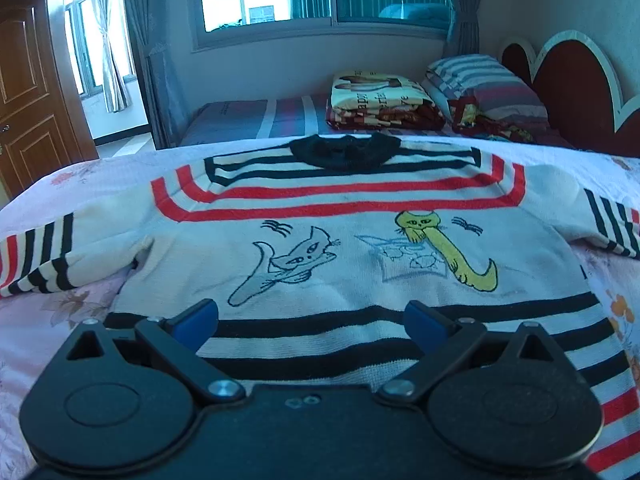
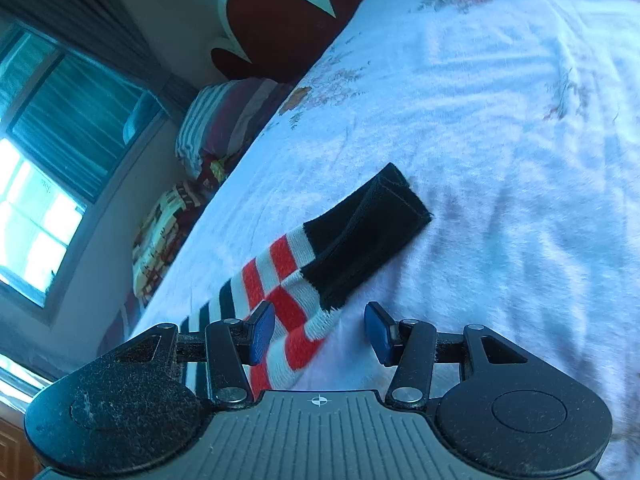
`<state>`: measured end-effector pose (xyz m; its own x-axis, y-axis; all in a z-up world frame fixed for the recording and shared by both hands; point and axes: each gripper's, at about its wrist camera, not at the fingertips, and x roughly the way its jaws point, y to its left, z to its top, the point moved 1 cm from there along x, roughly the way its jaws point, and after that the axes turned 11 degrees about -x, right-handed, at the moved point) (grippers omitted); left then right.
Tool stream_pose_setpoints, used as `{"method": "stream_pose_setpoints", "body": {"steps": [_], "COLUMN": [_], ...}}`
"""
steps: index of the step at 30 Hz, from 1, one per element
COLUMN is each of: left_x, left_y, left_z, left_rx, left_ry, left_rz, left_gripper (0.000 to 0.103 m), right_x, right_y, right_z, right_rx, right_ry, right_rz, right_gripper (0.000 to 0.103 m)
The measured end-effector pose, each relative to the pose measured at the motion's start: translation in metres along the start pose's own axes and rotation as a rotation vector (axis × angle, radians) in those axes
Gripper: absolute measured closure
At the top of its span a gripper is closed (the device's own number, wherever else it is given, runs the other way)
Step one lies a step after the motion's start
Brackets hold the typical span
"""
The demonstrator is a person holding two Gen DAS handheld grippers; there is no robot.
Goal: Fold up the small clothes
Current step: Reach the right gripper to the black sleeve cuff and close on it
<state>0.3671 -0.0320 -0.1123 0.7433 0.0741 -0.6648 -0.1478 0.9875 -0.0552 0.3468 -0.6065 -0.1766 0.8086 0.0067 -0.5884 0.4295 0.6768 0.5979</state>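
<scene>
A: At the bottom of the left view our left gripper (image 1: 311, 318) stood with its jaws wide, nothing between them, over the striped hem of the sweater (image 1: 340, 248). The sweater lay flat, front up, across the middle of the frame on the flowered bedspread (image 1: 52, 312).

B: And lower centre in the right view, our right gripper (image 2: 320, 334) had its jaws about half apart. The sleeve (image 2: 304, 292) ran up between them, close by the left pad (image 2: 262, 332), but neither pad pressed on it.

A: We judged the knit soft, light and floppy. It would sag and drag, so the black cuff (image 2: 368, 236) or the hem corners looked the best holds.

B: Room enough, we thought. Bare bedspread filled the right of our frame, past the cuff.

A: Farther up, the collar (image 1: 346, 152) sat near the bed's far edge. Beyond lay a folded blanket (image 1: 380, 100), a pillow (image 1: 480, 80) and the headboard (image 1: 568, 76), well apart from us.
</scene>
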Motion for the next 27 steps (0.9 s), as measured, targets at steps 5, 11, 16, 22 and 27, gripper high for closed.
{"method": "stream_pose_setpoints", "body": {"steps": [5,11,16,22,27], "left_x": [0.011,0.025,0.027,0.027,0.031], "left_y": [0.001,0.018,0.037,0.058,0.083], "left_z": [0.008,0.024,0.035,0.033,0.031], "left_rx": [-0.002,-0.047,-0.080,-0.093,-0.162], "left_ry": [-0.004,-0.018,-0.030,-0.017,0.047], "left_rz": [0.011,0.043,0.069,0.109,0.097], "left_gripper": [0.004,0.003,0.002,0.002,0.001], "right_x": [0.002,-0.002,-0.017,-0.015,-0.017], "right_y": [-0.006,-0.013,0.004,-0.007,0.037], "right_z": [0.004,0.004,0.009,-0.004,-0.010], "right_rx": [0.021,-0.016,-0.165,-0.161,-0.328], "right_ry": [-0.011,-0.012,-0.099,-0.076,-0.123], "right_rz": [-0.031,-0.018,0.045,0.012,-0.040], "right_gripper": [0.081,0.094,0.097,0.097,0.097]}}
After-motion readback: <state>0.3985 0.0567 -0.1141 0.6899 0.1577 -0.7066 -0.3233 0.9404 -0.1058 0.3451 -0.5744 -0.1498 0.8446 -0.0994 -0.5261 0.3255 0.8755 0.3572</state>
